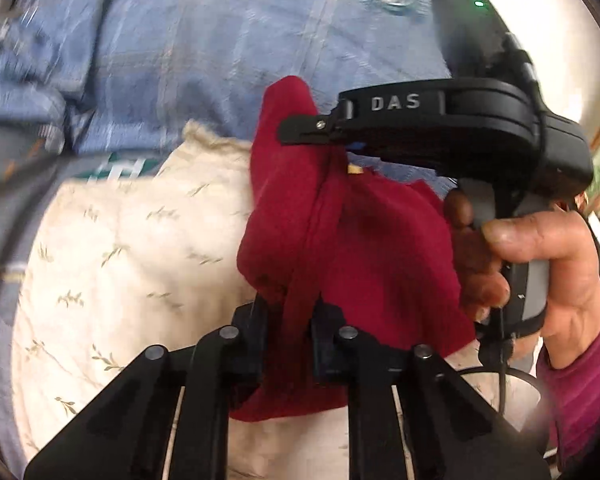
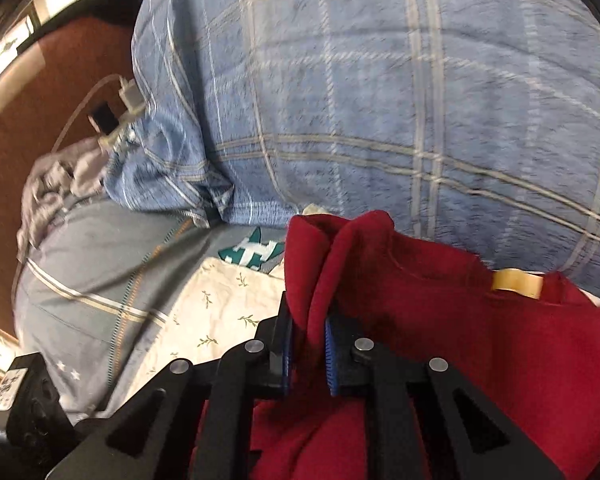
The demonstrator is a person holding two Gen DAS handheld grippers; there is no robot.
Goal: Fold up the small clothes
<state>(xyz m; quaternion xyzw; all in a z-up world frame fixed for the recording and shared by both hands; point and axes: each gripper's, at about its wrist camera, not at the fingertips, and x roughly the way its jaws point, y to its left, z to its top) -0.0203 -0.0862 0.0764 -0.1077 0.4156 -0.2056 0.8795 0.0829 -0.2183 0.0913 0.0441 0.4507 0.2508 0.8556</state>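
Red garment [image 1: 340, 240] pinched between both grippers' fingers [image 2: 332, 360].

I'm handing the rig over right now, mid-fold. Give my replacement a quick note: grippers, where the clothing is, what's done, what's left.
Left gripper: shut on a bunched edge of the red garment.
Right gripper: shut on another fold of the same garment, near its collar side; a yellowish neck label shows.
The garment hangs between both grippers above the cream floral cloth, in front of the blue plaid bedding.
Done: both grips taken.
Left: spread it flat, fold it, set it down. No fold is visible yet.
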